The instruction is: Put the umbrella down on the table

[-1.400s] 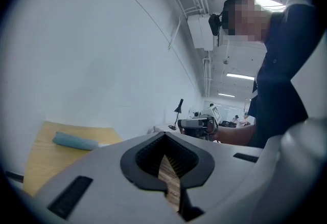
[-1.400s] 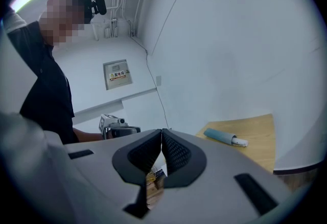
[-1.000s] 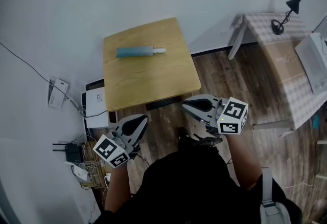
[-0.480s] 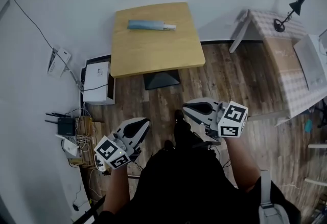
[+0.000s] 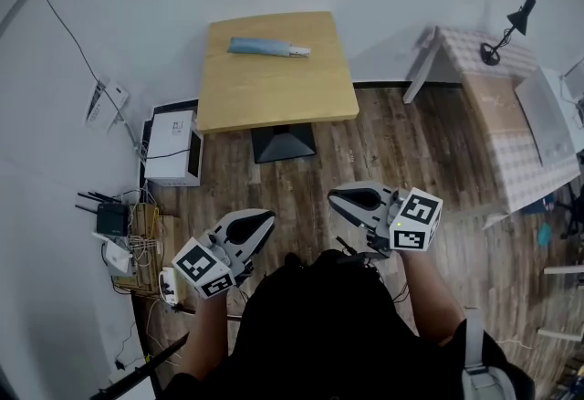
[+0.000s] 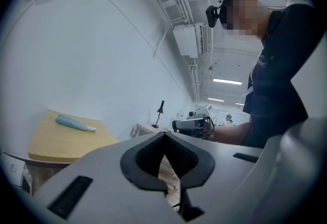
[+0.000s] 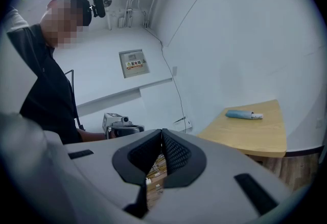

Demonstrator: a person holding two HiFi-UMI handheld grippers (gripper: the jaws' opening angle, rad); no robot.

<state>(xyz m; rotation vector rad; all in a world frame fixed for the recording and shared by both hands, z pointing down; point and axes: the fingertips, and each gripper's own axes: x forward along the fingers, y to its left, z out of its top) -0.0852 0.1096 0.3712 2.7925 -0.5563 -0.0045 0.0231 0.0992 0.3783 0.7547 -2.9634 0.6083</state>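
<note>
The folded light-blue umbrella (image 5: 267, 47) lies flat on the square wooden table (image 5: 274, 92), near its far edge by the wall. It also shows in the left gripper view as the umbrella (image 6: 74, 123) and in the right gripper view as the umbrella (image 7: 243, 114). My left gripper (image 5: 265, 217) and right gripper (image 5: 334, 194) hang close to my body over the wooden floor, well short of the table. Both are shut with nothing between the jaws. The left gripper (image 6: 164, 137) and the right gripper (image 7: 161, 132) show their tips meeting in their own views.
A white box (image 5: 171, 156) sits on the floor left of the table. A router with cables (image 5: 114, 220) lies by the wall. At the right stands a checked-cloth table (image 5: 502, 106) with a black desk lamp (image 5: 509, 24). Wooden floor (image 5: 392, 142) lies between me and the table.
Both grippers have drawn back from the table together, so the table and umbrella now sit farther off. The jaws stayed shut and empty.
</note>
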